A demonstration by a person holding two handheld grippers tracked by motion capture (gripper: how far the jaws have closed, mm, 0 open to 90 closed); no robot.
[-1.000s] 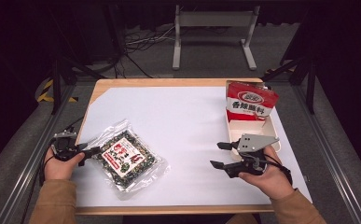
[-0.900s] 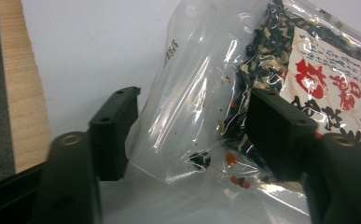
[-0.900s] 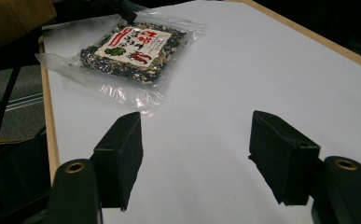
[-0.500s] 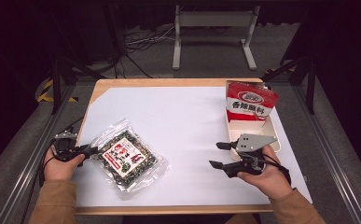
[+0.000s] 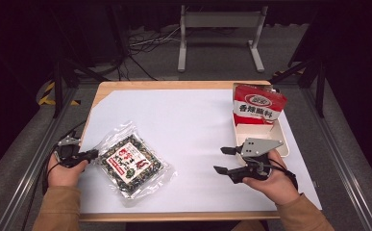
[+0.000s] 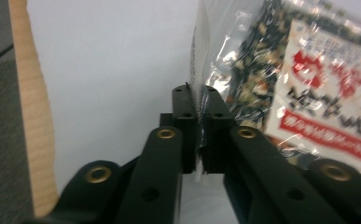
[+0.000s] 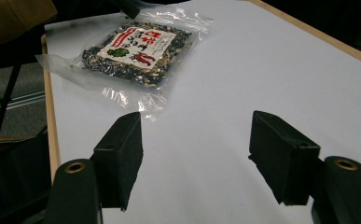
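Pinching the clear edge of the seaweed packet [image 5: 131, 163], the left gripper [image 5: 91, 155] has secured its hold; lifting it comes next, while the right gripper [image 5: 223, 160] waits wide open.

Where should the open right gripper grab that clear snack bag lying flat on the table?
Probably the clear bag's empty sealed border on the side facing the right gripper, coming in low along the table. That flat margin fits between the jaws; the left gripper already pinches the opposite edge.

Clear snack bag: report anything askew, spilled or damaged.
Nothing spilled or torn. The clear snack bag lies flat but diagonal on the white sheet, its edge seam pinched in the left gripper.
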